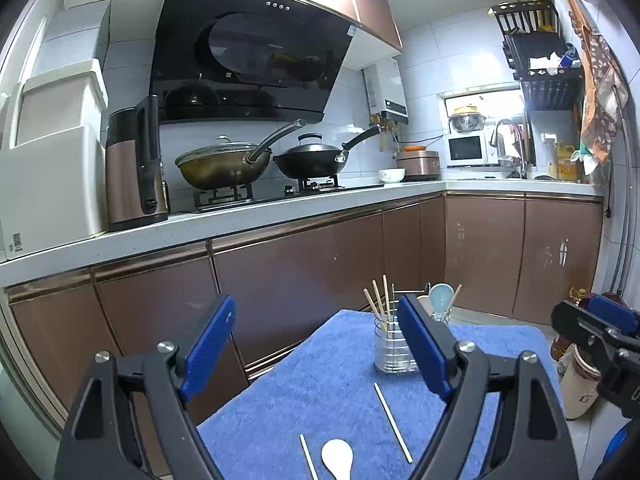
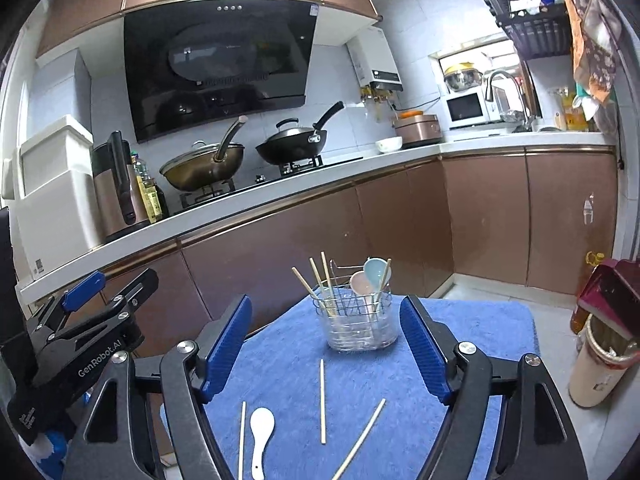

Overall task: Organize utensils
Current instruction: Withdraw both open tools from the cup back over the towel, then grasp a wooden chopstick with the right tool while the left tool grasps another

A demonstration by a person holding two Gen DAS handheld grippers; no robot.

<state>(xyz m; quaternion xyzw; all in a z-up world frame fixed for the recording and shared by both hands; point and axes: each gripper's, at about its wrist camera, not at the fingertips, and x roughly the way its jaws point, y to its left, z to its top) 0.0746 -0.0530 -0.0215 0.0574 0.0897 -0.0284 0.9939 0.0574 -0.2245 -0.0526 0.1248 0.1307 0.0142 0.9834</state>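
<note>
While hovering above the blue towel, both grippers showing jaws spread wide, nothing between the pads. Left gripper and right gripper each pointing toward the clear utensil holder standing at the towel's far end. Holding upright chopsticks and two spoons, blue and pink; lower ends blurring behind the clear wall. Lying loose on the towel nearer the cameras: a white spoon and three single chopsticks, well apart from the holder. Running off the bottom edge: the outer chopstick ends, in the right wrist view. Appearing only partly in the left wrist view: the holder, half hidden behind the right-hand finger.
</note>
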